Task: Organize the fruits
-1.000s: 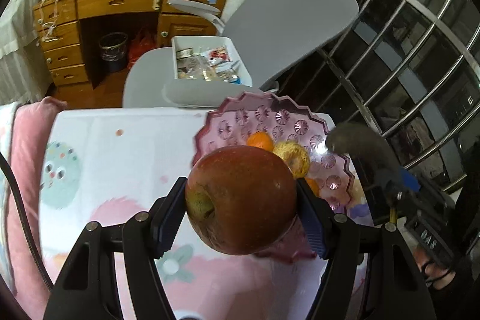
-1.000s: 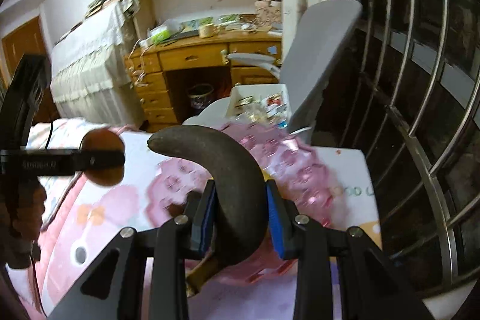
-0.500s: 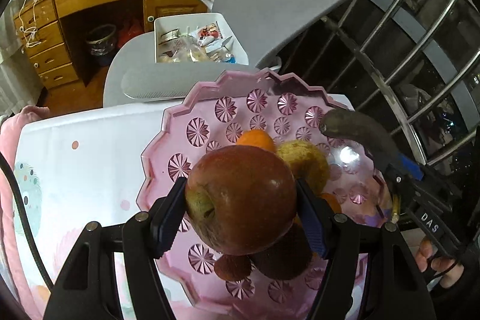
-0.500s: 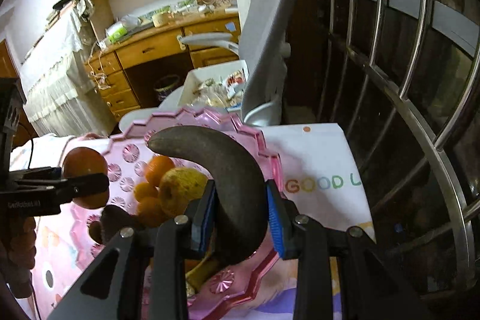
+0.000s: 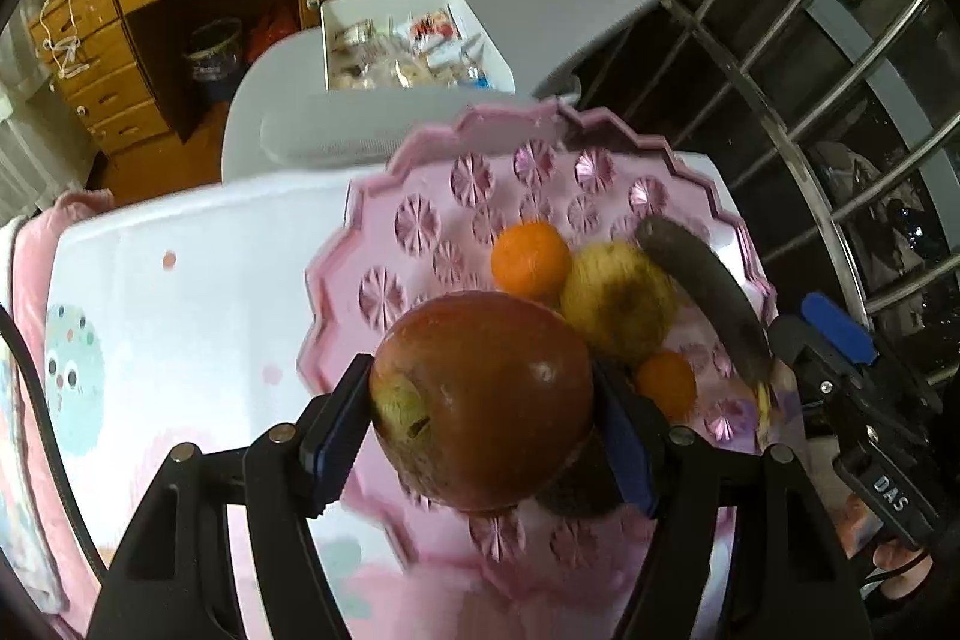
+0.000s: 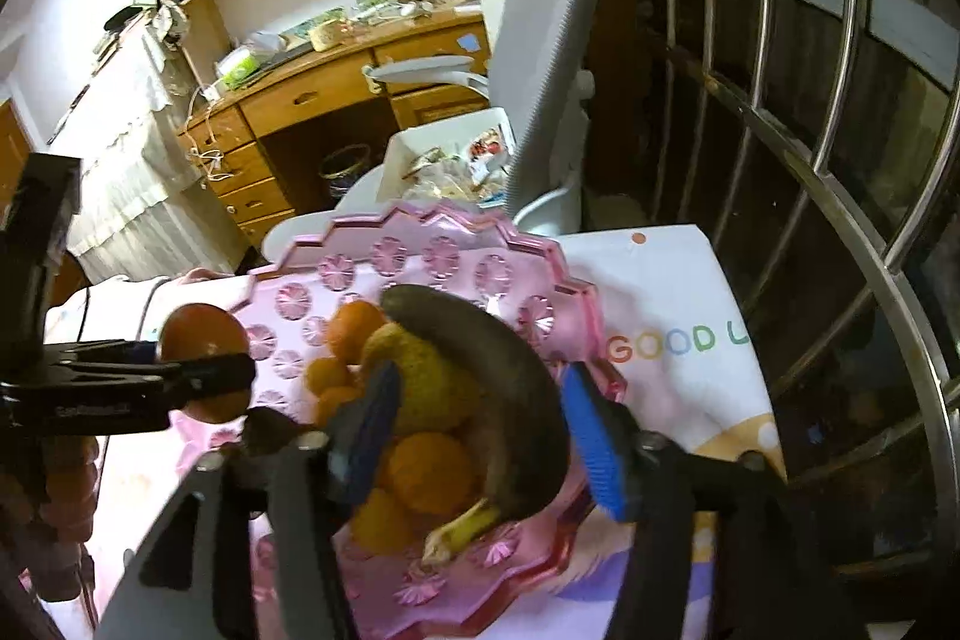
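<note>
My left gripper [image 5: 480, 406] clamps the apple [image 5: 480, 400] over the pink plate [image 5: 420, 196]; right gripper [image 6: 474, 430], fingers spread, has released the banana [image 6: 480, 376]. Next, I lower and release the apple.

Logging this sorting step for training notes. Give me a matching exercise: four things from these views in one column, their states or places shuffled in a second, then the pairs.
Things:
1. apple
2. banana
3. pink tray
4. right gripper

States or places:
A. open, fingers spread
B. clamped in the left gripper, above the tray
C. blackened, lying in the tray
D. on the cartoon tablecloth, holding oranges

Pairs: 1-B, 2-C, 3-D, 4-A
</note>
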Demonstrator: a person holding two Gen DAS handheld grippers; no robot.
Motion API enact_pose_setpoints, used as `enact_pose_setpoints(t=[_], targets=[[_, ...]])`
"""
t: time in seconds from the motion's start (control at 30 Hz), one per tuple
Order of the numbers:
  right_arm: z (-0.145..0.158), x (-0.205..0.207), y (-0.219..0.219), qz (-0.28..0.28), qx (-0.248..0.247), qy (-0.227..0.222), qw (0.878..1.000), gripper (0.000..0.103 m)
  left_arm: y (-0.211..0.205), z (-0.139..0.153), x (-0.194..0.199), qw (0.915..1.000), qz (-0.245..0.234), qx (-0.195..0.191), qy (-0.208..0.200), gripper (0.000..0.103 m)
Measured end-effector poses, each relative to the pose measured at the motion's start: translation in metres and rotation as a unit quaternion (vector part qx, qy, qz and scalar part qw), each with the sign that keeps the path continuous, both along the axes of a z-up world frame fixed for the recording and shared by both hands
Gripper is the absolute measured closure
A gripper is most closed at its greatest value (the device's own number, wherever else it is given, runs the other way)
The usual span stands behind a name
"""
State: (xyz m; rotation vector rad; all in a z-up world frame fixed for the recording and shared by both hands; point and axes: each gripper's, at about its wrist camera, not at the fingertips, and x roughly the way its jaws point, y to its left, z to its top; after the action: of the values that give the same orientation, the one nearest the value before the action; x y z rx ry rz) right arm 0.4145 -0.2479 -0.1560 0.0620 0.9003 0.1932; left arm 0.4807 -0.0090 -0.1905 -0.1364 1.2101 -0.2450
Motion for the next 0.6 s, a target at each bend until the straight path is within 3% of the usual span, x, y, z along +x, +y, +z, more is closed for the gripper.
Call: enact_pose_setpoints(t=[0.17,0.37,0.6], targets=[[0.017,-0.036,0.016,0.003,0.002,0.002,1.0,0.036,0.011,0.026,-0.038,0.9992,-0.009,-0.019,-0.033,0.02],[0.03,-0.108,0.033,-0.008,0.016,0.025,1.0,0.032,0.03,0.055,-0.107,0.9978,-0.02,-0.034,-0.054,0.02],[0.04,-0.209,0.053,-0.016,0.007,0.045,0.999,0.027,0.054,0.072,-0.214,0.999,-0.021,-0.019,-0.036,0.02]])
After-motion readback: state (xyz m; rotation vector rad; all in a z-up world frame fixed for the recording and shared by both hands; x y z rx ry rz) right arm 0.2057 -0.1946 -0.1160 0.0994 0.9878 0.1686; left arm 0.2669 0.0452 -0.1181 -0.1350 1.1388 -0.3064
